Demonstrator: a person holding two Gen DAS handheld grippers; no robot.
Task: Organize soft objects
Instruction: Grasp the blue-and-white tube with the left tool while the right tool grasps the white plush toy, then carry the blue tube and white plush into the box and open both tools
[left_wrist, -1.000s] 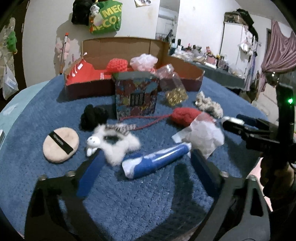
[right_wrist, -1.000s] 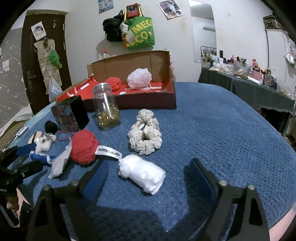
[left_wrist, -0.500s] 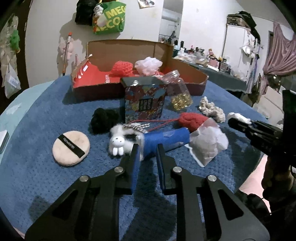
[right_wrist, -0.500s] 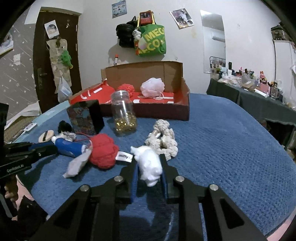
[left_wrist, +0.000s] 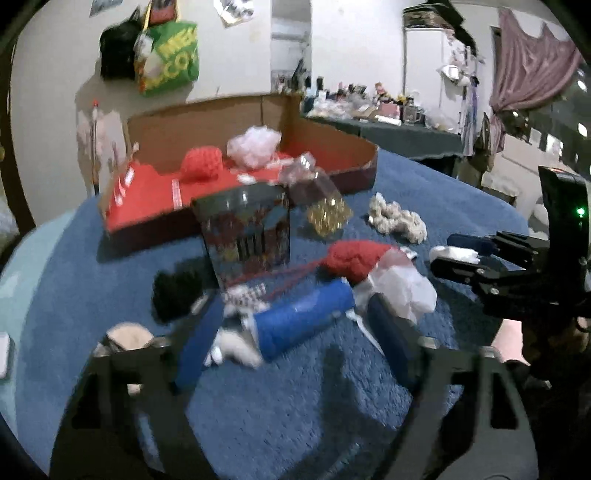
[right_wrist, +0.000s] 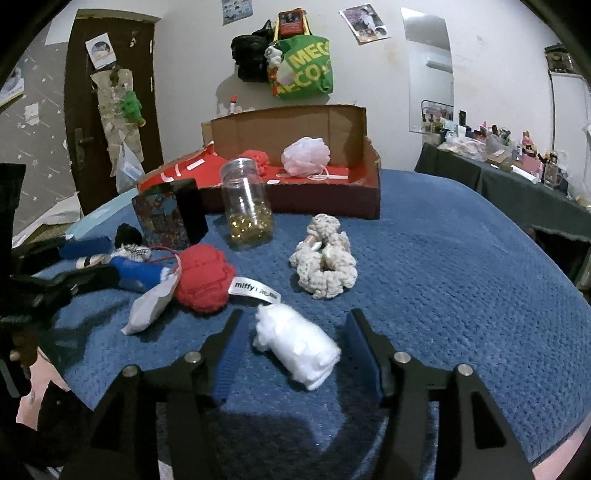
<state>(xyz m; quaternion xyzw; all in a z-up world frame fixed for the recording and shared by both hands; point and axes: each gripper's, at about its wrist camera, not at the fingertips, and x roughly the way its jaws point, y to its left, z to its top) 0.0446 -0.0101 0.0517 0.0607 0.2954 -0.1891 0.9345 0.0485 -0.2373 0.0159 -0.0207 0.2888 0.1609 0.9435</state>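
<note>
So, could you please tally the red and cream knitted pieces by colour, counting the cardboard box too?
Red: 2, the boxed ball in the cardboard box and the tagged ball outside it
Cream: 1, the crocheted scrunchie
Total: 3

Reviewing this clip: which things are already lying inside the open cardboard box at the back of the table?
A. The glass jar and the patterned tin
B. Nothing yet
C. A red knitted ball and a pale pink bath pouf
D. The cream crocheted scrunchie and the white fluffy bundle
C: in the right wrist view the red knitted ball and the pale pink bath pouf sit on the red floor of the cardboard box.
</note>
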